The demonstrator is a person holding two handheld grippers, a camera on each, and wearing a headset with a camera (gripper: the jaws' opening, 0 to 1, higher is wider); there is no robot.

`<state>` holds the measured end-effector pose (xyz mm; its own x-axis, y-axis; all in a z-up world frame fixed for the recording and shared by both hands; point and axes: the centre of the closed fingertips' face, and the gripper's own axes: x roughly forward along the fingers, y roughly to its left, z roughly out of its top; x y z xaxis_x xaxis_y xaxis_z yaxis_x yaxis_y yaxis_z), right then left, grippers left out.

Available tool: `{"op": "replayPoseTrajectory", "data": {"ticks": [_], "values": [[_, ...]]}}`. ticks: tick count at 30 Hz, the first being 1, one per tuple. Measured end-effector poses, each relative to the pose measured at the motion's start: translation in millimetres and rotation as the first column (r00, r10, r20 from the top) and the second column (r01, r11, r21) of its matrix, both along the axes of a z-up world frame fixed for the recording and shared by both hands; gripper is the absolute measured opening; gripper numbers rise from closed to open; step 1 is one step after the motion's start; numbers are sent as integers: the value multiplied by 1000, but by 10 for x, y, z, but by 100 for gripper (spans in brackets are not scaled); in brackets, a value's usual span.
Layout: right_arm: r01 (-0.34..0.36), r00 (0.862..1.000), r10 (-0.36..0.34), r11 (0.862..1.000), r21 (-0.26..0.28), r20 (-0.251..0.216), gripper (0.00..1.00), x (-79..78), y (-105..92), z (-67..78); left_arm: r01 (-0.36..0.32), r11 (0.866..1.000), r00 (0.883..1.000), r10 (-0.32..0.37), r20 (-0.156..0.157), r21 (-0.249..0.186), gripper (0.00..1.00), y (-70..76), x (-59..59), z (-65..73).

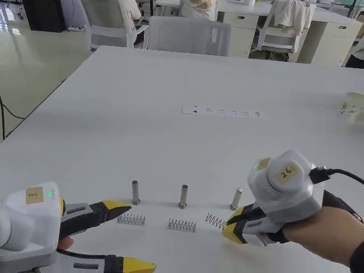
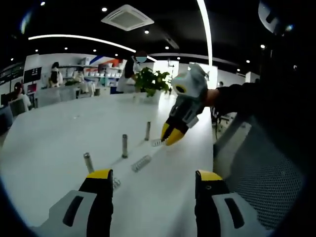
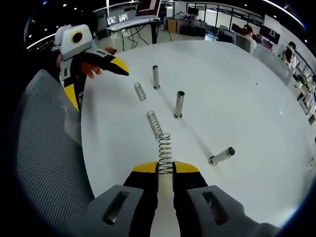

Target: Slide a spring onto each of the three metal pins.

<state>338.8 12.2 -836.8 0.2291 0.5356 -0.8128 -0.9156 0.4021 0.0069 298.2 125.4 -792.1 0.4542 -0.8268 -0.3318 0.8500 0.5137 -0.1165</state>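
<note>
White tabletop (image 3: 237, 89), spring (image 3: 164, 148) in right gripper (image 3: 165, 169)

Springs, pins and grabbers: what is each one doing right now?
Left pin: upright, bare.
Middle pin: upright, bare.
Right pin: upright, bare.
Left spring: lying flat, loose.
Middle spring: lying flat, loose.
Right spring: held at one end.
Left gripper: open, empty.
Right gripper: shut on right spring.

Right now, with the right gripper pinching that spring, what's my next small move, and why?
Probably lift the spring off the table and carry it over the nearest pin. The right gripper looks closed on the spring's near end, and that pin is bare.
</note>
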Motion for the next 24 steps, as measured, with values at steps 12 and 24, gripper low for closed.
{"op": "replayPoseTrajectory", "data": {"ticks": [12, 24], "values": [[-97, 995, 97, 995, -22, -18, 8, -114, 172, 29, 106, 994, 994, -106, -7, 29, 53, -214, 8, -39], [-179, 984, 178, 983, -42, -22, 8, -199, 328, 28, 164, 984, 986, -163, -19, 72, 45, -329, 48, -198]]}}
